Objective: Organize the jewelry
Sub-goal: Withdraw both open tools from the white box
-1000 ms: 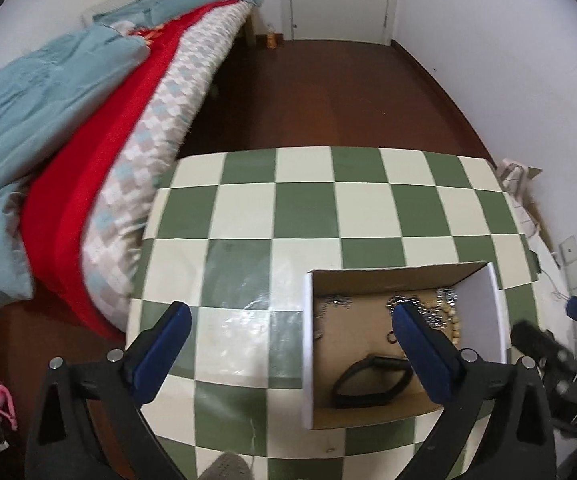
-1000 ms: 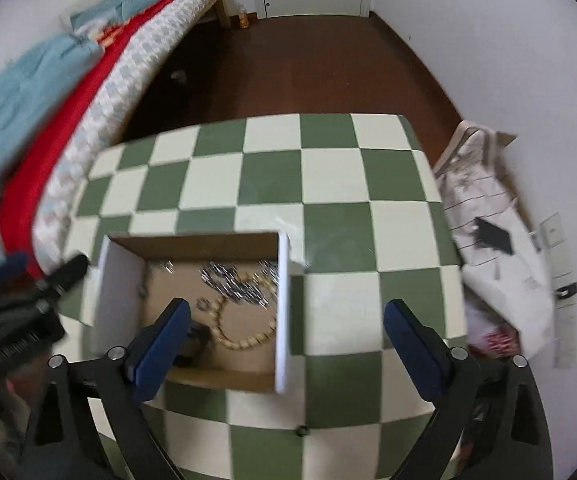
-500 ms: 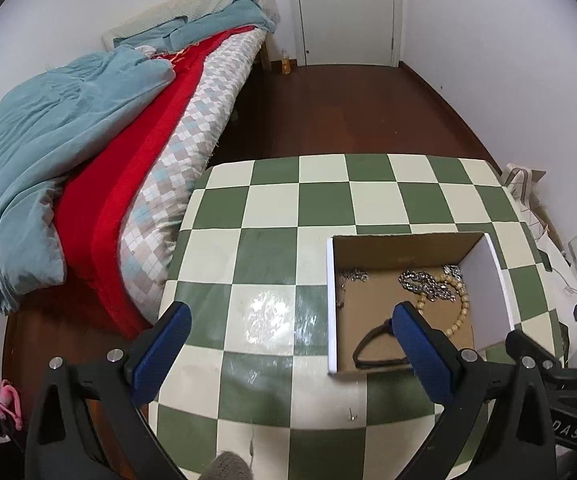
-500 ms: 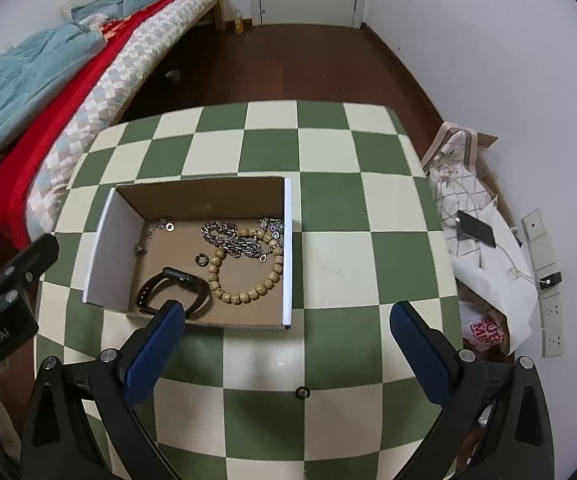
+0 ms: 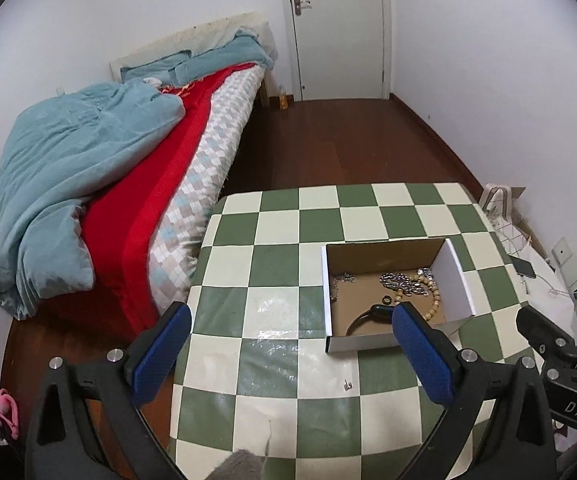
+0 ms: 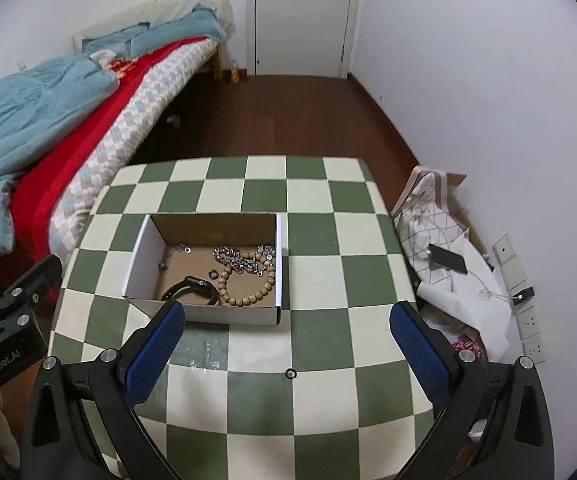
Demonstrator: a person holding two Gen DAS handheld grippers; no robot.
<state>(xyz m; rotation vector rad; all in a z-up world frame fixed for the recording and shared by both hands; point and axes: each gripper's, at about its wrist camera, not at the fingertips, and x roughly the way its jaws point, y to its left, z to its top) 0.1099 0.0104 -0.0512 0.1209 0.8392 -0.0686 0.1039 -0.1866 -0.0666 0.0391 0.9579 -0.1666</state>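
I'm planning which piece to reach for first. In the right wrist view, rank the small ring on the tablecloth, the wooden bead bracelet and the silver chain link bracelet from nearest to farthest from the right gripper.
From the open right gripper:
1. Small ring, on the tablecloth outside the box, between the fingers.
2. Wooden bead bracelet, in the box's near right part.
3. Silver chain link bracelet, behind the beads, toward the box's far wall.

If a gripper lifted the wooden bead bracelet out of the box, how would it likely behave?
The bead bracelet would probably sag, being strung round beads. Its beads look smooth, so fingers may slip. It touches the silver chain, which might drag along.
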